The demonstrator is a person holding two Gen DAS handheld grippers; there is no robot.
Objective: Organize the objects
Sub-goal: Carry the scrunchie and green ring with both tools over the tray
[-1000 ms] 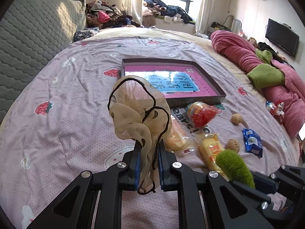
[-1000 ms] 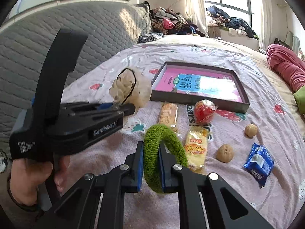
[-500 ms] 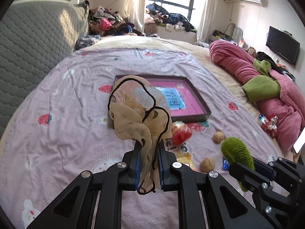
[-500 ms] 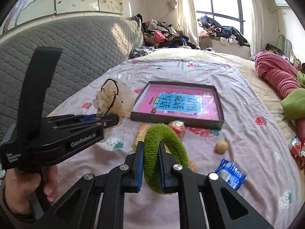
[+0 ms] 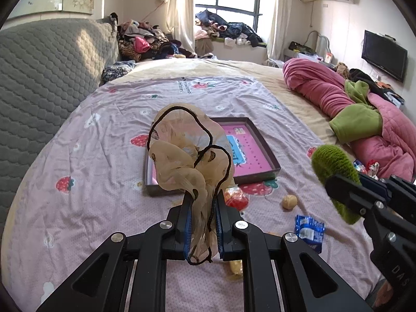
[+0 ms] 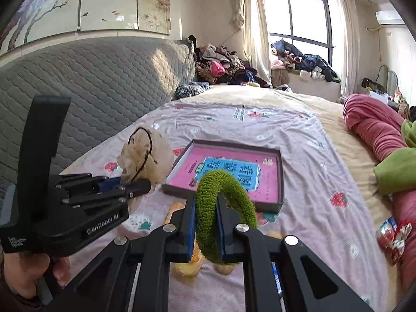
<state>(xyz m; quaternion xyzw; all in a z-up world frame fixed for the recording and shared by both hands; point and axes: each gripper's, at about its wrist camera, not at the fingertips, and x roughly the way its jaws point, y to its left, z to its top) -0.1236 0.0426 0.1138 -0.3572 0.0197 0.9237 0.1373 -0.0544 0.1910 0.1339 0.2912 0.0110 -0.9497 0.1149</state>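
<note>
Both scrunchies are up, beige one (image 5: 187, 153) pinched in the left fingers (image 5: 187, 218), green (image 6: 221, 208) in the right (image 6: 191, 223), box (image 6: 273, 205) empty, snacks (image 5: 309, 230) left on the bed (image 5: 104, 156).

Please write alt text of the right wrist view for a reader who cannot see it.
The right gripper clamps a green scrunchie above a bed, facing a shallow pink-lined box. At left, the left gripper holds a beige scrunchie.
</note>
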